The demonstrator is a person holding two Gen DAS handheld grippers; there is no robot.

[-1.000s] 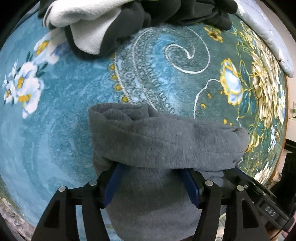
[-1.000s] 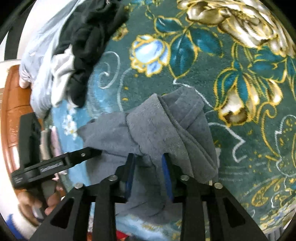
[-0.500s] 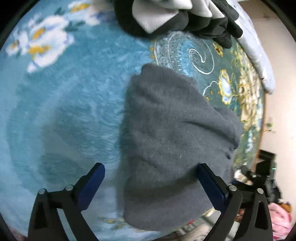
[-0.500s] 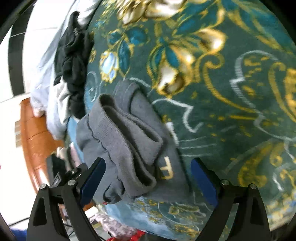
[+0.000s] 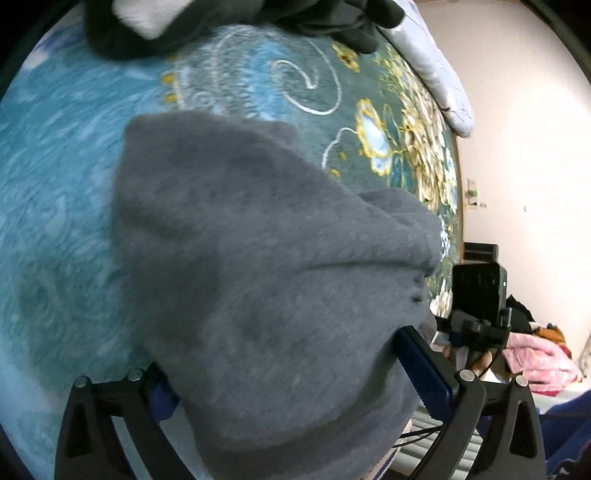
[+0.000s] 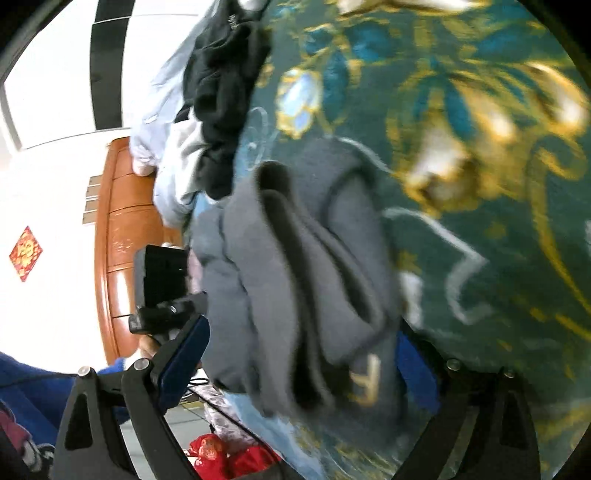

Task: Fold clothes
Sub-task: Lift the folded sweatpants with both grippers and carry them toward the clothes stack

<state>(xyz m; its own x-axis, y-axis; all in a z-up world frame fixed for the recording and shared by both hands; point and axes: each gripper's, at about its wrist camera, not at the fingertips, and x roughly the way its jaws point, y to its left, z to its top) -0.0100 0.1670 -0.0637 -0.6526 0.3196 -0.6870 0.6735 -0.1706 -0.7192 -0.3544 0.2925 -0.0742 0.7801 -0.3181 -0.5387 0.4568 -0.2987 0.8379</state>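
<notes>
A grey fleece garment lies folded into a thick bundle on the teal floral blanket. My left gripper is open wide, its blue fingers on either side of the bundle's near end; the left pad is partly hidden under cloth. From the opposite side, my right gripper is also open wide, straddling the same grey garment, whose stacked layers and a pale printed letter face this camera. Each view shows the other gripper's black body at the bundle's edge.
A heap of black and white clothes lies at the far end of the blanket, next to a pale blue quilt. A wooden headboard and white wall stand behind. Pink clothes and red bags sit beyond the bed's edge.
Both grippers, shut on the grey garment a second ago, have let go and opened wide. They have since moved in closer around the folded bundle.
</notes>
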